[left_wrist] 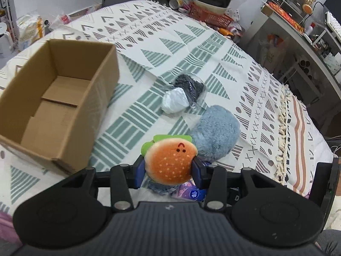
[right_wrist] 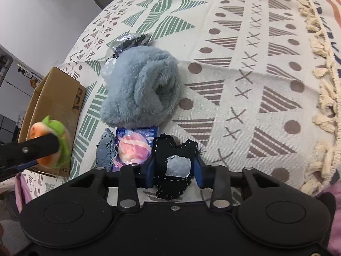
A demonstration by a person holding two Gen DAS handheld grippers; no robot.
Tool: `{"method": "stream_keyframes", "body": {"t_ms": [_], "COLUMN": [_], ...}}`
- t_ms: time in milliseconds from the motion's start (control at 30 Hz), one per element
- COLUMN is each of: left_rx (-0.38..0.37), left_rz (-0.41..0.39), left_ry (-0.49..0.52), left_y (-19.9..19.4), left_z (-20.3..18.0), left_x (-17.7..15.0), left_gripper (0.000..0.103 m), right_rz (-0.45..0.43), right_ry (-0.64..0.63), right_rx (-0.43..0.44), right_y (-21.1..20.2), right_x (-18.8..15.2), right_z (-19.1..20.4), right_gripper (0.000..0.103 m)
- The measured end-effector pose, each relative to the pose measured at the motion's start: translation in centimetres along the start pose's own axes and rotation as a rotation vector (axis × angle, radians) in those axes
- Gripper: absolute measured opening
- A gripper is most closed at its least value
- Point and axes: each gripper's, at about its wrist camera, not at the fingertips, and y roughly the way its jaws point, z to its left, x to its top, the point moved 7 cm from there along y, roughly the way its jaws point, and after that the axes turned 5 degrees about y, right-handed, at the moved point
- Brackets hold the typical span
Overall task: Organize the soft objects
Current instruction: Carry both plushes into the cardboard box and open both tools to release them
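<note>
Burger plush (left_wrist: 170,160) sits clamped between left jaws; right jaws grip black felt piece (right_wrist: 173,164).

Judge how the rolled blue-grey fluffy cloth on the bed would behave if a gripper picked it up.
The fluffy cloth is a loose roll of thick pile, so it would probably squash under the fingers and sag or unroll when lifted. It looks light for its bulk. The fuzzy surface should grip well rather than slip.

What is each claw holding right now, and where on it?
Left claw: round orange burger plush toy, pinched across its bun sides. Right claw: black stitched felt piece, gripped across its middle.
</note>
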Motion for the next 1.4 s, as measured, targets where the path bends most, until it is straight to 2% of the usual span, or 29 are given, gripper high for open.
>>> {"method": "stream_keyframes", "body": {"t_ms": [200, 433, 733, 1067, 1400], "left_rx": [0.008, 0.006, -0.001, 0.004, 0.009], "left_rz": [-0.018, -0.047, -0.092, -0.142, -0.159], "left_ry": [-0.012, -0.022, -0.042, -0.064, -0.082], "left_y": [-2.4, -4.7, -6.9, -8.8, -9.3], "left_z": [1.2, 2.5, 3.8, 6.2, 9.2], "left_x": [-0.2, -0.1, 0.7, 2.2, 3.4], "left_gripper": [0.043, 0.043, 0.043, 0.043, 0.044], "right_rz": [-0.056, -0.087, -0.17, -0.241, -0.3], "right_ry": [0.011, -0.014, -0.047, -0.107, -0.148], "right_rx": [0.026, 0.004, -0.008, -0.006, 0.006], "right_y": [-2.5, -4.6, -8.0, -10.3, -11.1], "right_x": [0.2, -0.1, 0.7, 1.6, 2.2], "right_z": [0.5, 1.3, 3.7, 8.0, 12.2], "right_gripper": [0.035, 0.035, 0.035, 0.035, 0.035]}}
